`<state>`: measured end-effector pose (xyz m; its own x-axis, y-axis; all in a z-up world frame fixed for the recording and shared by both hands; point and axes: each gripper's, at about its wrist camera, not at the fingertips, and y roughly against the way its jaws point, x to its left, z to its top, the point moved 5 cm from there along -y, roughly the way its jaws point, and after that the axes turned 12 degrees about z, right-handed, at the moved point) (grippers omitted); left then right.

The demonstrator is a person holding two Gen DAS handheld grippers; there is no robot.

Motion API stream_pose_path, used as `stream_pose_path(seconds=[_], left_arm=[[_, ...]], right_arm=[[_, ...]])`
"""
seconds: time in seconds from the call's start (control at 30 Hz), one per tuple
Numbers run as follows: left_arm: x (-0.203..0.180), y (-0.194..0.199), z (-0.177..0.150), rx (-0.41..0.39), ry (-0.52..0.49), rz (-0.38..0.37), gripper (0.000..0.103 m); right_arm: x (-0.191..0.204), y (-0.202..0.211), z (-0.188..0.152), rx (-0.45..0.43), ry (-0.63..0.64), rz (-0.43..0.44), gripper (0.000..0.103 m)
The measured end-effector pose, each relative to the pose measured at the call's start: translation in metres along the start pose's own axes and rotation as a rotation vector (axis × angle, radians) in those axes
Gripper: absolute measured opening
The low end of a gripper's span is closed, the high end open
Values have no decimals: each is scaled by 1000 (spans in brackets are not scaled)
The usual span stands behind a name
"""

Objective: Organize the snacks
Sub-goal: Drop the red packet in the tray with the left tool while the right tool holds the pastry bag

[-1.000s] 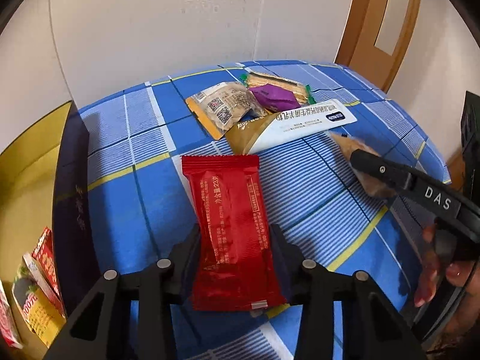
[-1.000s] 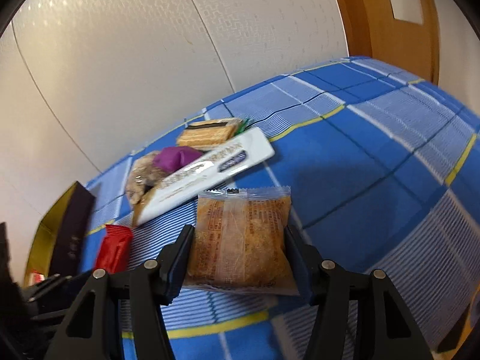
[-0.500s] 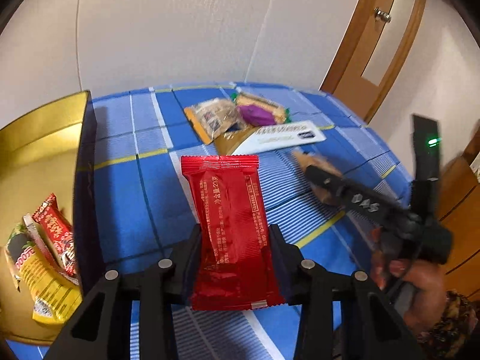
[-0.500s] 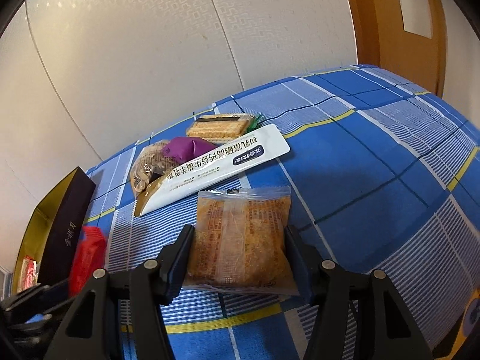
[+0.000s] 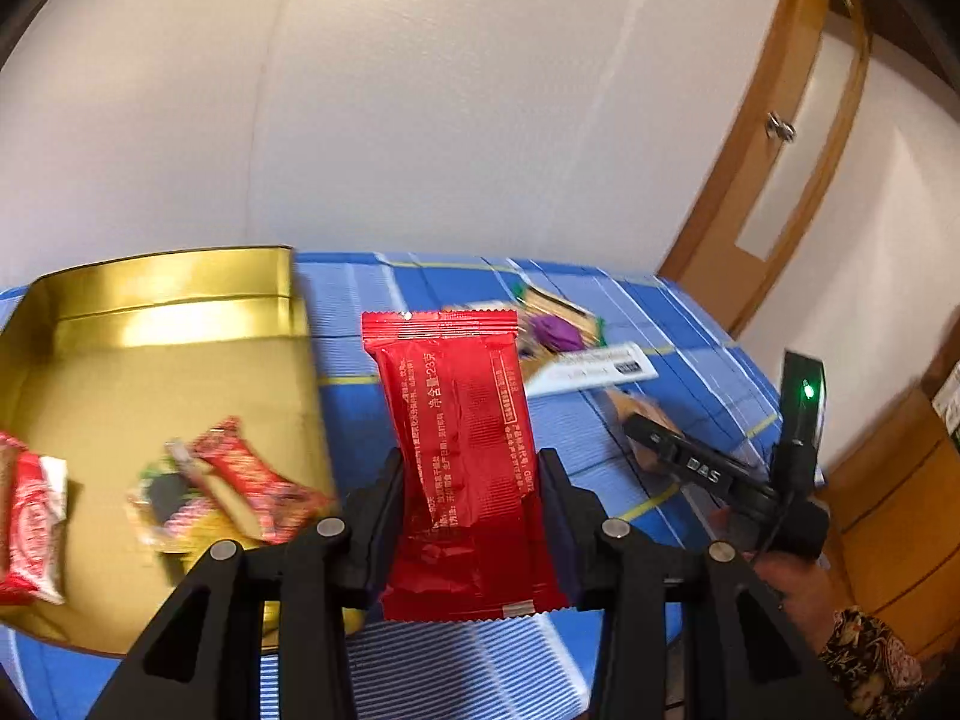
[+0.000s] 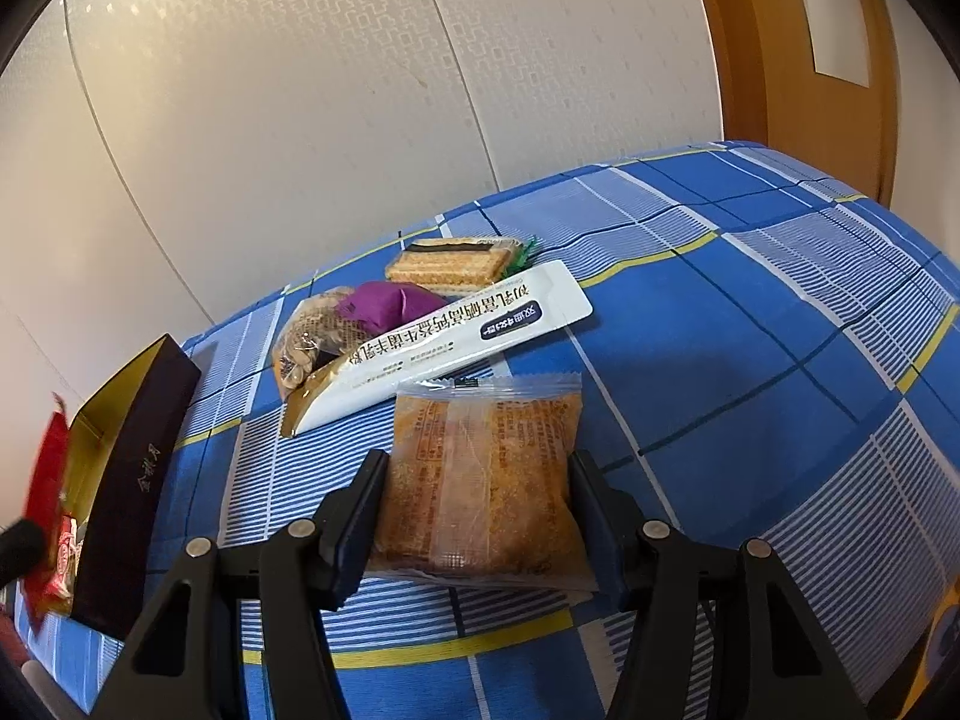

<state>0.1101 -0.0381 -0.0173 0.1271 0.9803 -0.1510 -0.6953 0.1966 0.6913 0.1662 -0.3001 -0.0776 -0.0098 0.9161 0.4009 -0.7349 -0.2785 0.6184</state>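
The left gripper (image 5: 471,516) clamps the red packet (image 5: 465,456) beside the gold box (image 5: 180,288); the right gripper (image 6: 477,516) pinches the orange snack (image 6: 480,474), and the blurred pile (image 6: 420,318) sits probably near the table's far edge.

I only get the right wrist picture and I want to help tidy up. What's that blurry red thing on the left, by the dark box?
Observer: It is a flat red foil snack packet with white print, pinched between the two fingers of the left tool.
Operator: My right tool is holding the clear-wrapped orange snack. Is there anything inside the box?
Observer: Yes. The gold-lined box holds a red-and-white wrapped snack at its left edge and a small blurred pile of red wrappers near its right wall.
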Motion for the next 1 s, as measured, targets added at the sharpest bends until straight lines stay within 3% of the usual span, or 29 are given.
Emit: stream_pose_path(seconds=[0.33,0.53,0.77,1.0], left_arm=[[85,14,-7,-11,159,117,42],[130,11,-15,30,225,167,42],[158,1,-31,86,257,220,42],[164,-10,-36,128,217,264,43]], right_arm=[[5,3,1,-16,12,22,60],[5,2,0,-10,21,24,60],[4,3,0,-16,21,20,60],[5,3,1,-21,27,21,60]])
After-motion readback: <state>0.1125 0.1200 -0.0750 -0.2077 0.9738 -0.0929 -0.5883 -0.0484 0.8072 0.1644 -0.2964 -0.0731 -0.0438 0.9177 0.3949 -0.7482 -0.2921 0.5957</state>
